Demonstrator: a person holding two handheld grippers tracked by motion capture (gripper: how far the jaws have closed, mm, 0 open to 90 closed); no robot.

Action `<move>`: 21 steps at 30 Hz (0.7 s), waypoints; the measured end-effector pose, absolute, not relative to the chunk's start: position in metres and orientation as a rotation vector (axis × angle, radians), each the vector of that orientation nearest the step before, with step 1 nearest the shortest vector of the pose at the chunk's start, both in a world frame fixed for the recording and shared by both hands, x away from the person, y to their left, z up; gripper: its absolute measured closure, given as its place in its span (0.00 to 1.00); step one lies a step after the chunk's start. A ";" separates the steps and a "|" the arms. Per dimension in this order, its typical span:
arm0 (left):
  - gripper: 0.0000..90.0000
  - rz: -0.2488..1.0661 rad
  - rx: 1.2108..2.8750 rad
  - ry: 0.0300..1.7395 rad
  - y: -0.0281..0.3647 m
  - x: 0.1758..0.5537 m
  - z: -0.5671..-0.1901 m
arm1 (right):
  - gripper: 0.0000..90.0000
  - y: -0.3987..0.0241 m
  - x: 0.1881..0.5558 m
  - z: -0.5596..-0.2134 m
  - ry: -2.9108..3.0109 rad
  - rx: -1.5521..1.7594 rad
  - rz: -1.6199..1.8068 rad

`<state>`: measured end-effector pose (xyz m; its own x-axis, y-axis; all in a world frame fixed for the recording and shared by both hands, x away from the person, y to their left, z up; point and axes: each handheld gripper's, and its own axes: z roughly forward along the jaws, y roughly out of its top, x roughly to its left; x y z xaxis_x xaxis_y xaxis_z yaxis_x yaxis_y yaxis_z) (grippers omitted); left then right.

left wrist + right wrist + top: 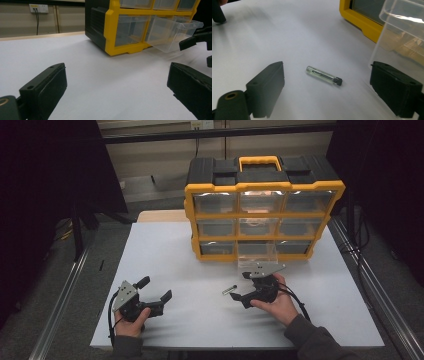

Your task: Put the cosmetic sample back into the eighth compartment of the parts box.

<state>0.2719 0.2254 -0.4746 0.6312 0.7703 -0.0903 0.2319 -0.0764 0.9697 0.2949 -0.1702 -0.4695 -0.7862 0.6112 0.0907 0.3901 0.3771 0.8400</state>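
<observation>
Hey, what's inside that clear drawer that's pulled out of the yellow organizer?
The pulled-out clear drawer looks empty through its see-through walls. The small glass vial lies outside it on the white table, between the right gripper's open jaws. The drawer's far end, inside the organizer, is hidden.

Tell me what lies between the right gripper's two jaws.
The small clear vial with a black cap lies on the white table between the open jaws of the right gripper, untouched, in the right gripper view.

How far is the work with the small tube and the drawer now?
Done: the clear drawer in the bottom row of the yellow organizer is pulled out. In hand: the right claw is open around the small tube, which lies on the white table, not gripped. The left claw rests open. Left, probably: grip the tube, put it in the drawer, close it.
</observation>
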 end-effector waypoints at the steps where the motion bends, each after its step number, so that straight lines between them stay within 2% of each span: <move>1: 0.03 0.546 1.626 0.844 0.225 0.272 -0.475 | 0.18 -0.169 0.296 -0.470 2.412 0.881 1.363; 11: 0.03 0.548 1.631 0.843 0.225 0.272 -0.475 | 0.32 -0.159 0.304 -0.472 2.491 0.855 1.331; 14: 0.03 0.544 1.627 0.845 0.225 0.272 -0.475 | 0.41 -0.155 0.308 -0.472 2.526 0.841 1.328; 15: 0.03 0.544 1.627 0.845 0.225 0.272 -0.475 | 0.41 -0.155 0.308 -0.472 2.526 0.841 1.328; 16: 0.03 0.543 1.621 0.848 0.225 0.272 -0.475 | 0.47 -0.153 0.309 -0.474 2.551 0.830 1.325; 21: 0.03 0.535 1.624 0.850 0.225 0.272 -0.475 | 0.57 -0.153 0.314 -0.477 2.574 0.841 1.315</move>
<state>0.2723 0.2247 -0.4755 0.6313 0.7687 -0.1025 0.2404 -0.0682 0.9683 0.3136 -0.1532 -0.4767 -0.8361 0.5329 0.1307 0.4181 0.4647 0.7805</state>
